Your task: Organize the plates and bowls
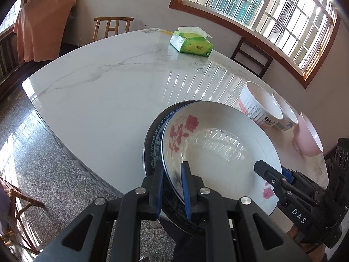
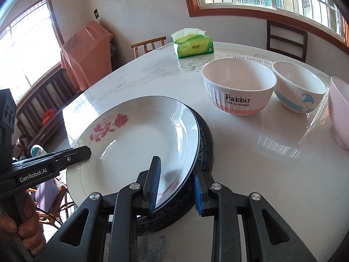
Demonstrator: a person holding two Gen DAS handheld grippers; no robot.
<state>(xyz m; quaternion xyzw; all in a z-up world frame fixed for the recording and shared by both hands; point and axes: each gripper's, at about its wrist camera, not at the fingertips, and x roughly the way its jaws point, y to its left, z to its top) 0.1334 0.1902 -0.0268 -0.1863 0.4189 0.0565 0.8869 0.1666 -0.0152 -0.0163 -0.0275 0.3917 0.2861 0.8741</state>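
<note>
A white plate with red roses [image 1: 218, 139] [image 2: 135, 139] lies skewed on a dark blue-patterned plate [image 1: 152, 144] [image 2: 207, 144] at the table's near edge, partly overhanging it. My left gripper [image 1: 173, 163] [image 2: 85, 152] is shut on the rims of both plates, one pad outside the dark plate and one inside the white one. At the opposite rim my right gripper [image 2: 175, 163] [image 1: 261, 168] stands open, with both rims between its fingers. A Rabbit bowl [image 2: 237, 87] [image 1: 259, 107], a blue-banded bowl [image 2: 298, 89] [image 1: 285, 113] and a pink bowl [image 2: 340, 113] [image 1: 307, 135] stand in a row beyond the plates.
The white marble table [image 1: 109, 91] carries a green tissue pack [image 1: 192, 43] [image 2: 193, 44] at its far side. Wooden chairs [image 1: 113, 26] [image 2: 285, 37] stand around it. A person's hand [image 2: 28, 229] holds the left gripper's handle. Speckled floor lies below the near edge.
</note>
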